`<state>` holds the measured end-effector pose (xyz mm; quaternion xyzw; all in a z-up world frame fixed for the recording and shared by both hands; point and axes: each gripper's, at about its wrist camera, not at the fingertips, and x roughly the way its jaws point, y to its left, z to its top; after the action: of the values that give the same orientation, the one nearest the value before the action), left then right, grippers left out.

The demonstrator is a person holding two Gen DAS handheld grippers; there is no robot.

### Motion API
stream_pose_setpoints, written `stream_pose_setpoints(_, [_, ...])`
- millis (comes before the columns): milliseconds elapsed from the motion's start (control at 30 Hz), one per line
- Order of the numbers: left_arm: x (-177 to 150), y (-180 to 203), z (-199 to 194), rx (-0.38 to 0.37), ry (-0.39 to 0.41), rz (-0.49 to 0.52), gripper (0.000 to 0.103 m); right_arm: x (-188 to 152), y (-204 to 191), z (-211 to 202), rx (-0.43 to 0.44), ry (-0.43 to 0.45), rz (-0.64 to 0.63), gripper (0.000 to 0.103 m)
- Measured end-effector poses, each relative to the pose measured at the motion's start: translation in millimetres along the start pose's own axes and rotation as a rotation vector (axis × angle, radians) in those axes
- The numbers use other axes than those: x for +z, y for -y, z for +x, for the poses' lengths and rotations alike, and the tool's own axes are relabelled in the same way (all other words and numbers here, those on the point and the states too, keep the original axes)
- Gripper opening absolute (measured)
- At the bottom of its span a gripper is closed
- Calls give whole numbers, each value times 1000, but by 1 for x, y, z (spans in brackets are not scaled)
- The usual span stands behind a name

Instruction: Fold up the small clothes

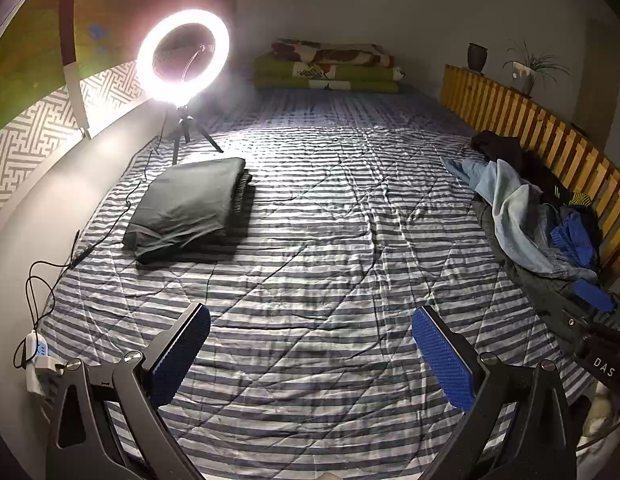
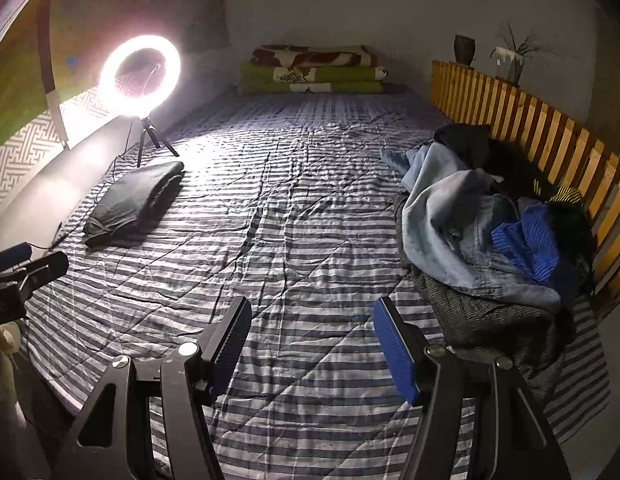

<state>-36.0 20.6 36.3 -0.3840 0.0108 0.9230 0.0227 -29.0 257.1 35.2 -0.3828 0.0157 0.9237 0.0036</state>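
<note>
The work surface is a bed covered by a quilted spread in grey and white stripes, creased in places. The left claw is held above the near part of the spread with its blue-padded fingers spread wide and nothing between them. The right claw is likewise held spread and empty over the near stripes.

The unfolded clothes are heaped along the right edge of the bed, against a slatted wooden rail; pale denim, bright blue fabric and dark garments are distinguished in the heap. A folded dark stack is laid on the left side of the bed, well apart from the heap.

A lit ring light is mounted on a small tripod just beyond the folded stack, beside the left wall. Folded blankets are stacked at the far end of the bed against a plain wall. Two pots, one with a plant, are set on top of the rail.
</note>
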Motion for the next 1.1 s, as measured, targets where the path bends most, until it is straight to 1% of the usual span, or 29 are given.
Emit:
stream_pose_setpoints(100, [-2, -3, -4, 3, 3, 4, 102, -1, -6, -3, -3, 2, -15, 60])
stream_pose_setpoints(200, [-3, -6, -7, 7, 8, -5, 102, -1, -9, -3, 18, -10, -9, 60])
stream_pose_setpoints(300, [-5, -9, -8, 6, 4, -12, 102, -3, -15, -4, 26, -18, -22, 60])
stream_pose_setpoints(367, [-6, -10, -8, 18, -1, -24, 102, -6, -19, -5, 29, -21, -30, 60])
stream_pose_setpoints(500, [-9, -10, -10, 19, -9, -30, 102, -8, -20, -8, 41, -16, -23, 60])
stream_pose_setpoints(800, [-11, -7, -17, 37, -3, -32, 102, -9, -14, -14, 43, 2, -12, 60])
stream_pose_setpoints(1100, [-9, 4, -16, 35, -6, -21, 102, -11, -3, -15, 40, 1, 9, 60])
